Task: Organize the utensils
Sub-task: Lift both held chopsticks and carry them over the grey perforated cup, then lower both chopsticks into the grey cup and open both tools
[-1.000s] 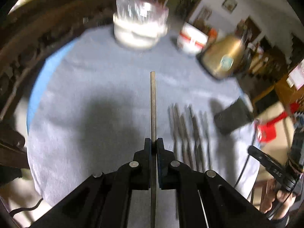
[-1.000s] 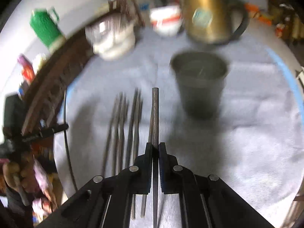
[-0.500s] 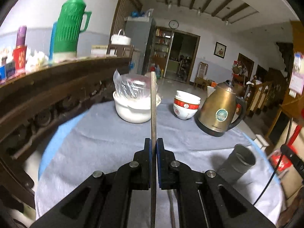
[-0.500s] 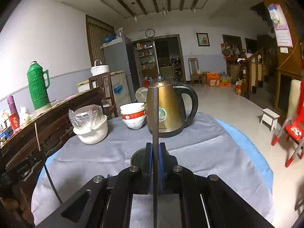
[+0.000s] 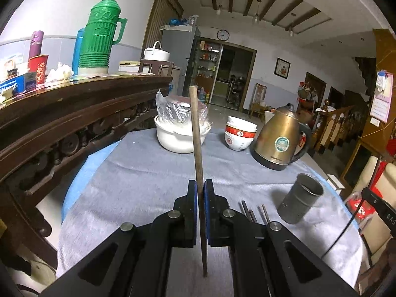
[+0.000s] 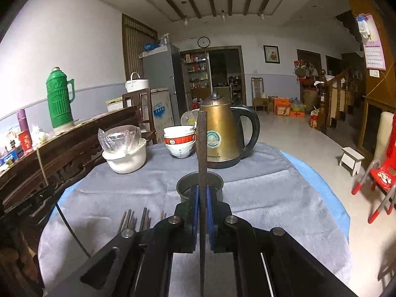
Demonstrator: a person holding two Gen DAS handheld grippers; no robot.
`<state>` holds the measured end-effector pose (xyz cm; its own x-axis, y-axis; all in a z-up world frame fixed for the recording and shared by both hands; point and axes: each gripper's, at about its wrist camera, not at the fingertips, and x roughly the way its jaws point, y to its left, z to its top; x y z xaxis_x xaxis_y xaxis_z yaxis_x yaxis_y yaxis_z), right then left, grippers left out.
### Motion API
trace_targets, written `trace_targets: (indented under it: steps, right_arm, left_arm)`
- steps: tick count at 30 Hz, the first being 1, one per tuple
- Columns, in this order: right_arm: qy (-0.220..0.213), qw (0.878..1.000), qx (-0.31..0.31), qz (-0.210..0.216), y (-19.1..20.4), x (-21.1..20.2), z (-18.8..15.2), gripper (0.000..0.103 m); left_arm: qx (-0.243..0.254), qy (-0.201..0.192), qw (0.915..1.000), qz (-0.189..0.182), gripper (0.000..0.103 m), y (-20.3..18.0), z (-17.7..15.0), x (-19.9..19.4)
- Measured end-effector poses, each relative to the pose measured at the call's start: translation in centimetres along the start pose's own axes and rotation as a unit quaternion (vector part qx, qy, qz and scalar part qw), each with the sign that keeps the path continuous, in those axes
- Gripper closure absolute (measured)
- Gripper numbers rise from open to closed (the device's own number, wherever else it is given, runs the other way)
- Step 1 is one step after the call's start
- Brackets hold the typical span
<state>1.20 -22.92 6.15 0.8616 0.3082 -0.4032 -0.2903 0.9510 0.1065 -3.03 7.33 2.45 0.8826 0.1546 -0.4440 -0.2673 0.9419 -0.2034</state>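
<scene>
A round table under a grey cloth takes up the lower half of both views, with a dark carved sideboard along its left edge. On the sideboard stands a green thermos.

At the far side of the table sit a brass kettle, a white pot with a plastic bag in it, and a stack of bowls between pot and kettle.

Nearer is the grey metal cup — upright, in front of the kettle. In the right wrist view its rim shows just beyond the fingers of the right gripper.

A row of chopsticks lies flat on the cloth, left of the cup as seen from the right wrist; only their far tips show above the gripper bodies in either view.

The left gripper is clamped on a single chopstick — the stick stands up out of the pads, its top end against the white pot in the view. The right gripper is likewise clamped on one dark chopstick, which rises in front of the kettle.
</scene>
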Motion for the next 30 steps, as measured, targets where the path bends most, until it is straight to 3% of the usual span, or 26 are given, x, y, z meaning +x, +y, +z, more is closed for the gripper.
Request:
trace_targets:
  steps: [11, 21, 25, 30]
  right_arm:
    - [-0.004, 1.000, 0.030, 0.005, -0.7, -2.5, -0.1, 0.096]
    - [-0.090, 0.994, 0.057, 0.015, -1.6, -4.5, 4.4, 0.096]
    - [-0.137, 0.988, 0.073, 0.010, -2.0, -4.8, 6.2, 0.096]
    - [-0.157, 0.983, 0.098, 0.009, -2.7, -2.5, 7.7, 0.096]
  left_arm:
    - [-0.039, 0.023, 0.9984, -0.035, 0.098, 0.8, 0.4, -1.2]
    - [-0.075, 0.001, 0.9884, -0.132, 0.098, -2.4, 5.3, -0.8]
    - [-0.098, -0.007, 0.9803, -0.172, 0.098, -4.9, 7.2, 1.0]
    - [-0.101, 0.000, 0.9749, -0.198, 0.098, -8.9, 8.2, 4.4]
